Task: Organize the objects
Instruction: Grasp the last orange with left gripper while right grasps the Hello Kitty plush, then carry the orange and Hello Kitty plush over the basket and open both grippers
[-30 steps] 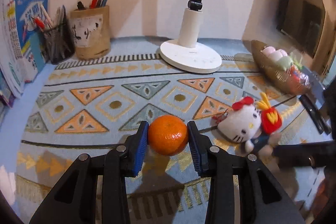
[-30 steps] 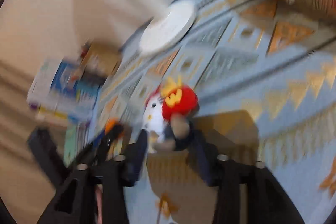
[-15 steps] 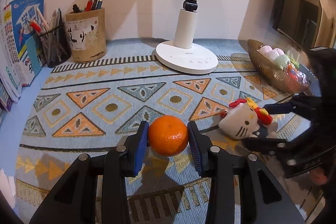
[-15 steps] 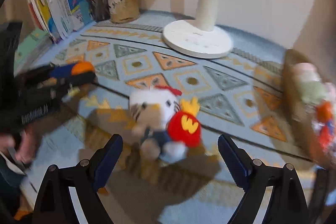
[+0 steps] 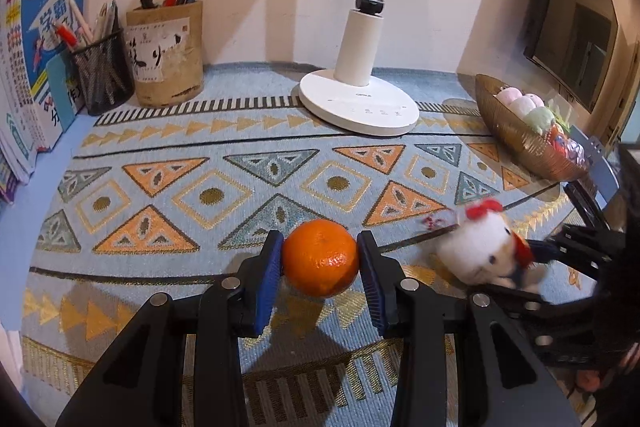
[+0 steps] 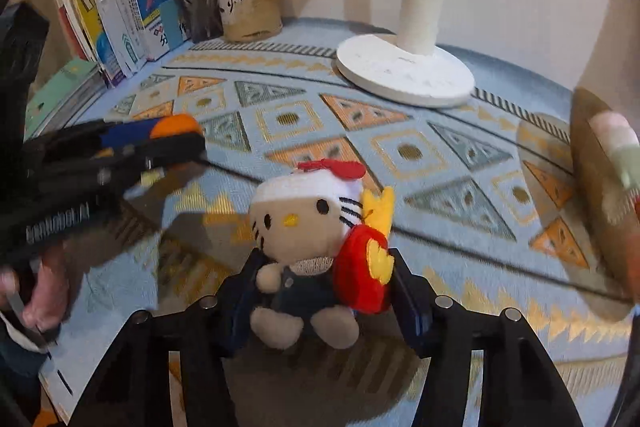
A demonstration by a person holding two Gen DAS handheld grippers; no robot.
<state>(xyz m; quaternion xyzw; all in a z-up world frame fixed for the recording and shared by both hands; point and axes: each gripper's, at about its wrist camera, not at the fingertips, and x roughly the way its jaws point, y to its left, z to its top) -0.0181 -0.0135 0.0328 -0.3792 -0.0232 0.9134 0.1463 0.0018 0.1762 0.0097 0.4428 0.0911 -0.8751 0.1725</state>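
Two tools, both loaded: my left tool point(image 5: 320, 261) clamps an orange point(image 5: 321, 258); my right tool point(image 6: 322, 289) squeezes a plush cat point(image 6: 308, 239), ready for sorting.

Both wrist views low, close, wallward; share lamp base point(image 5: 359, 107).

Right claw point(image 6: 322, 291) now around plush toy point(image 6: 308, 239)

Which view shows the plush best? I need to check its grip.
The right wrist view: the plush sits centred and sharp between the right tongs. The left wrist view shows it blurred at the right edge.
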